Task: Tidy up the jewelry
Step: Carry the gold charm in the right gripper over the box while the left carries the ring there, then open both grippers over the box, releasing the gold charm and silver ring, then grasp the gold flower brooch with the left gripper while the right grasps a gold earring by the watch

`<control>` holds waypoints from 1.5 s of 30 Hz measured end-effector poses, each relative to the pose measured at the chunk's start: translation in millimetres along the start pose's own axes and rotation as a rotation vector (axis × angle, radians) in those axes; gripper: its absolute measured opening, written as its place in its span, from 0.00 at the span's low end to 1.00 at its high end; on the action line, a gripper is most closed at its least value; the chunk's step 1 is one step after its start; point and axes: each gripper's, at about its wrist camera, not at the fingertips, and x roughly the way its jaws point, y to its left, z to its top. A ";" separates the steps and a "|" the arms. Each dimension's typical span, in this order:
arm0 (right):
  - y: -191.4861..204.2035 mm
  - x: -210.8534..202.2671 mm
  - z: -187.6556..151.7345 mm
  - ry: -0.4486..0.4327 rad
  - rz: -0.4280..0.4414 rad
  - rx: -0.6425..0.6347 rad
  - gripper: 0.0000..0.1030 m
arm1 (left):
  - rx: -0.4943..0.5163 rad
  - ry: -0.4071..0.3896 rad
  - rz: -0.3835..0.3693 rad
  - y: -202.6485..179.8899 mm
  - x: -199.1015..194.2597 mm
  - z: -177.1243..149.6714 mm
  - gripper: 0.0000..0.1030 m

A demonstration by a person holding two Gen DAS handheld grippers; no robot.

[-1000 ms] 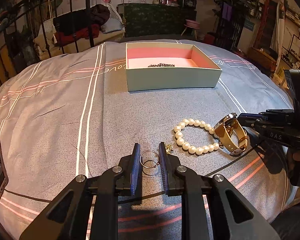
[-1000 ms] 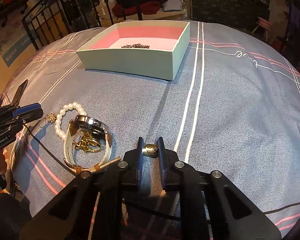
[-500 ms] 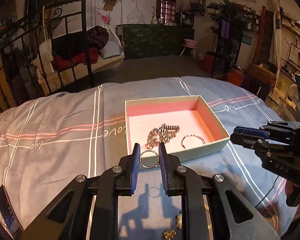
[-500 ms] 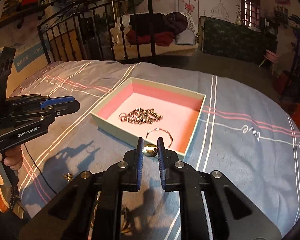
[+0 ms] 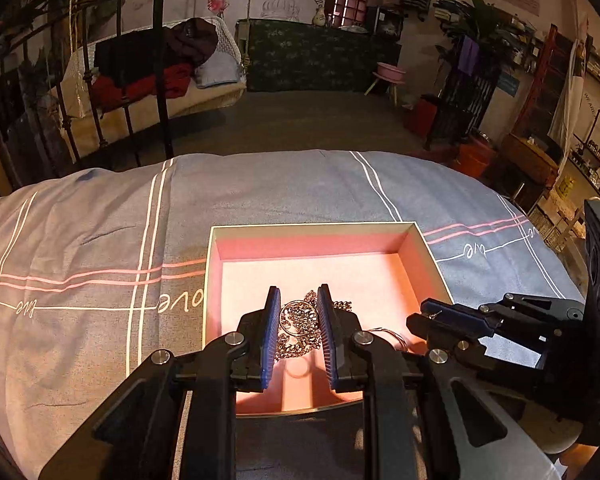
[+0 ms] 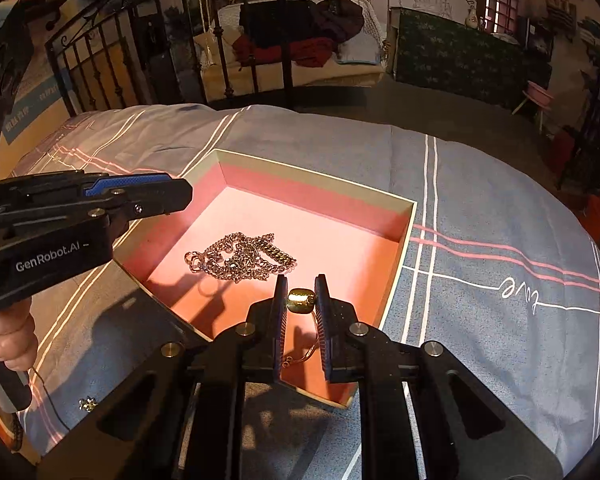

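A pale green box with a pink inside (image 5: 416, 248) (image 6: 404, 236) sits on the grey bedspread. A heap of chain (image 6: 240, 258) lies in it, with a thin bangle (image 5: 392, 336) near the front. My left gripper (image 5: 299, 306) is shut on a thin hoop ring (image 5: 290, 320) and holds it above the chain (image 5: 340, 305), over the box. My right gripper (image 6: 300, 286) is shut on a small gold ring (image 6: 301, 301) and holds it over the box's near right part. Each gripper shows in the other's view: the right one (image 5: 432, 316), the left one (image 6: 180, 196).
A small gold earring (image 6: 87, 404) lies on the bedspread in front of the box at the left. A black iron bed frame (image 6: 172, 56) and a hanging seat with clothes (image 5: 160, 68) stand beyond the bed's far edge.
Both grippers have lifted their rings off the bedspread and carried them forward over the box. The pearl bracelet and watch have dropped out of view.
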 end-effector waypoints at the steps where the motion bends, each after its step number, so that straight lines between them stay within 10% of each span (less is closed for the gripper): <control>1: 0.2 1.6 -0.7 0.007 0.008 -0.001 0.14 | 0.003 0.002 0.002 -0.3 -0.1 1.0 0.18; 3: 2.1 1.2 -2.8 0.020 0.012 -0.011 0.23 | 0.006 -0.005 0.001 1.0 -5.7 2.4 0.30; 5: 3.0 -8.5 -5.2 -0.011 -0.017 -0.015 0.69 | 0.009 -0.063 0.031 2.4 -21.6 4.3 0.78; 6: 2.7 -16.5 -6.2 -0.042 -0.031 -0.015 0.72 | 0.012 -0.099 0.043 2.6 -31.9 4.0 0.81; 13: -8.8 -68.3 -30.1 -0.117 -0.007 0.053 0.77 | 0.051 -0.140 0.045 6.5 -83.3 -31.3 0.85; 25: 17.4 -83.2 -146.1 0.040 0.155 0.160 0.82 | 0.006 0.096 -0.001 21.2 -84.3 -161.5 0.85; 30: 25.3 -71.4 -162.1 0.090 0.173 0.202 0.82 | 0.128 0.149 0.084 10.8 -67.8 -177.6 0.59; 37: 34.5 -66.7 -152.1 0.088 0.175 0.161 0.82 | 0.202 0.124 0.081 0.7 -57.9 -174.9 0.56; 45: 57.4 -55.5 -140.3 0.084 0.189 0.085 0.83 | 0.222 0.105 0.039 -8.8 -55.7 -173.3 0.16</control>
